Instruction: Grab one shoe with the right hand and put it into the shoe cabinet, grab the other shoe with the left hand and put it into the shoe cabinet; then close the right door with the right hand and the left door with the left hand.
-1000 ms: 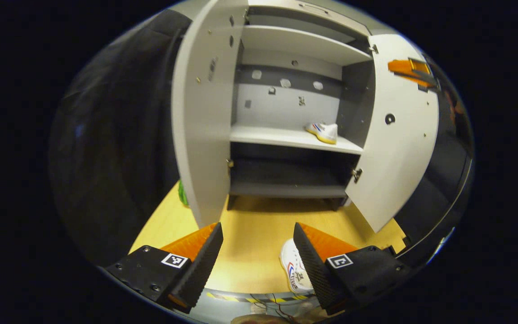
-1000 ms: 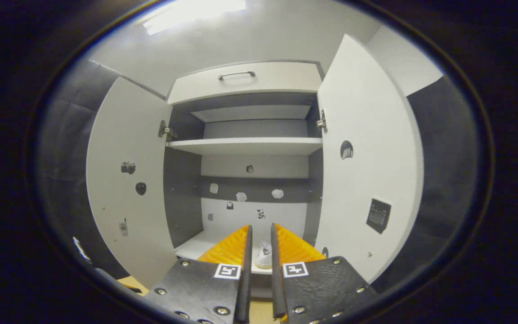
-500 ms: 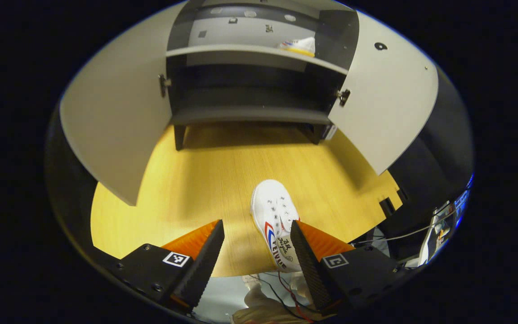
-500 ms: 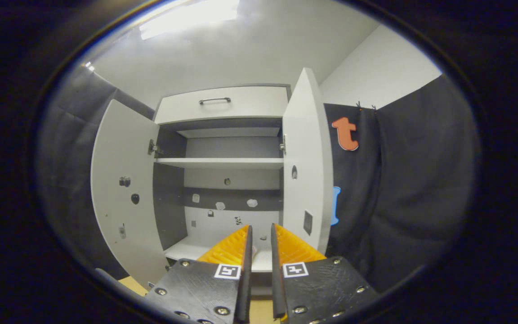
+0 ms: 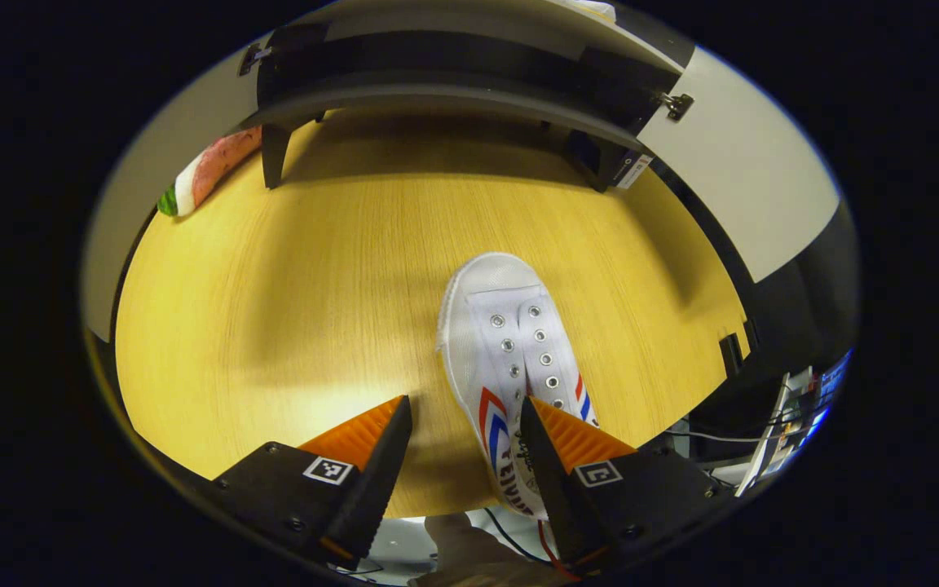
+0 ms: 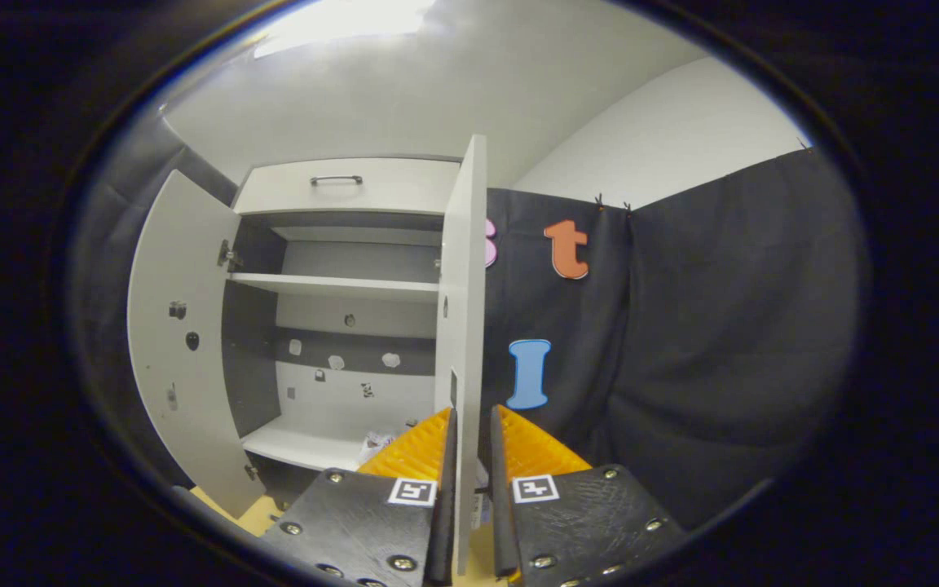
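A white shoe (image 5: pixel 510 350) with red and blue stripes lies on the wooden table (image 5: pixel 290 310), toe pointing at the shoe cabinet (image 5: pixel 453 77). My left gripper (image 5: pixel 463 405) hangs open over the shoe's heel end; one finger (image 5: pixel 575 444) covers the heel and the gap lies mostly left of the shoe. The other white shoe (image 6: pixel 376 444) rests on the cabinet's lower shelf. My right gripper (image 6: pixel 469 412) is shut, with only a slit left, and faces the open right door (image 6: pixel 463 285) edge-on. The door's edge shows through the slit.
Both cabinet doors stand open: the left door (image 6: pixel 180 342) and the right door (image 5: pixel 751 183). A watermelon-slice toy (image 5: pixel 209 167) lies on the table beside the cabinet's leg. Cables and equipment (image 5: pixel 787 408) sit past the table's right edge.
The left gripper tipped down and closed in on the table shoe, which now looms larger by its fingers. The right gripper swung right, from facing the shelves to facing the right door's edge.
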{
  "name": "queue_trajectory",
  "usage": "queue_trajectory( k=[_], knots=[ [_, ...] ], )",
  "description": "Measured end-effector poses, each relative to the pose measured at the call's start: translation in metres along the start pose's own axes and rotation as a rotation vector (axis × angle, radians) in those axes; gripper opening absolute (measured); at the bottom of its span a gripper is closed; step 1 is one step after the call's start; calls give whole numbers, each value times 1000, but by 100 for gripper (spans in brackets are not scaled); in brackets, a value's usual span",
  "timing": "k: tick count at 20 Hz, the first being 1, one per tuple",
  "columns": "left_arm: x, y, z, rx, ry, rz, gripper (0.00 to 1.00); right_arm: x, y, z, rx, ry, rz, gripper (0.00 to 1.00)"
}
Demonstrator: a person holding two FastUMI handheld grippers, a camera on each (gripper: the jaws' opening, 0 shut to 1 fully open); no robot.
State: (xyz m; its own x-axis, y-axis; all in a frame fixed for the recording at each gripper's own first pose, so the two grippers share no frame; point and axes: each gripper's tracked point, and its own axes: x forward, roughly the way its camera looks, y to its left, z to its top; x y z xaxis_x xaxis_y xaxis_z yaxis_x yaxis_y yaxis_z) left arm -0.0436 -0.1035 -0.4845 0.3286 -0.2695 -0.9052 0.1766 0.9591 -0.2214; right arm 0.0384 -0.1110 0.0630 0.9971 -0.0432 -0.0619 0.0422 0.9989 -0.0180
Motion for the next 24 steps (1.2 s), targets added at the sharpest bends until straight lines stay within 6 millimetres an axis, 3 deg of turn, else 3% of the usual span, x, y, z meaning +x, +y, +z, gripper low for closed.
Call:
queue_trajectory(
  k=[3, 6, 8, 9, 12, 18, 22, 24],
  knots=[
    [14, -3, 0, -48, 25, -11, 78, -3, -9, -6, 0, 13, -24, 20],
    [17, -7, -1, -64, 32, -20, 80, -1, -14, -13, 1, 30, -36, 19],
    [19, -12, -1, -78, 31, -33, 71, 0, -15, -16, 0, 39, -39, 19],
    [16, -12, 0, -80, 34, -32, 60, 1, -15, -17, -1, 42, -41, 19],
    [17, -11, 1, -114, 42, -28, 55, 3, -17, -19, -1, 44, -44, 20],
    [11, -8, 6, -117, 9, -35, 29, 4, -20, -18, 1, 43, -50, 19],
    [2, -5, 26, -21, -61, -8, 24, 5, -22, -18, -5, 43, -55, 20],
    [-15, -4, 45, -19, -105, -24, 24, 5, -23, -20, -2, 44, -56, 20]
  ],
)
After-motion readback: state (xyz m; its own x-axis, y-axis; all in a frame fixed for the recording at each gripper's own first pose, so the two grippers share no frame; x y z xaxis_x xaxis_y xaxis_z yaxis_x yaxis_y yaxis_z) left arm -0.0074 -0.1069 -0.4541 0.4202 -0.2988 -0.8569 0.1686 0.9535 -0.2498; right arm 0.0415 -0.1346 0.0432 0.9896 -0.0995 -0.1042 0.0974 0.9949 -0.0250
